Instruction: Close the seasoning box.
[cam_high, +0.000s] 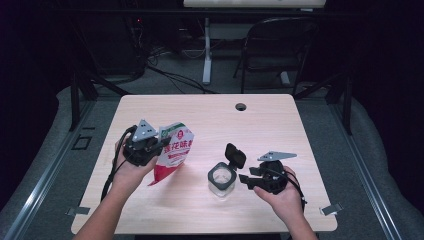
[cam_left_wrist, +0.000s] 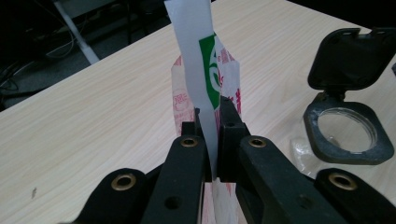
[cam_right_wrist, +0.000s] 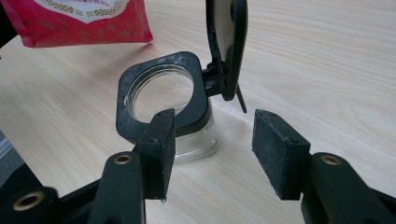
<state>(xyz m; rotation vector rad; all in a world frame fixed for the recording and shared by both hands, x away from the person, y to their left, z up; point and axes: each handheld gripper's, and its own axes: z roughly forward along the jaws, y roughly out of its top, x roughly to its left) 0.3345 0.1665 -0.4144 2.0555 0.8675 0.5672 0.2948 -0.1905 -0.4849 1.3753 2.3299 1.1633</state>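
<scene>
Jaws pinch pouch (cam_left_wrist: 205, 70) edge beside jar (cam_high: 221, 178).

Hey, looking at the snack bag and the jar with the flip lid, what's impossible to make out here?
- Bag: printed text too small in the high view; left gripper covers its lower edge in the left gripper view.
- Jar: any contents unclear; glare on glass, right gripper view.
- Lid: top cut off by frame edge.

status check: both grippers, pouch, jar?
Left hand-held gripper shut on pouch, held above table. Right hand-held gripper open beside jar, lid flipped up. Nothing between pouch and jar.
</scene>
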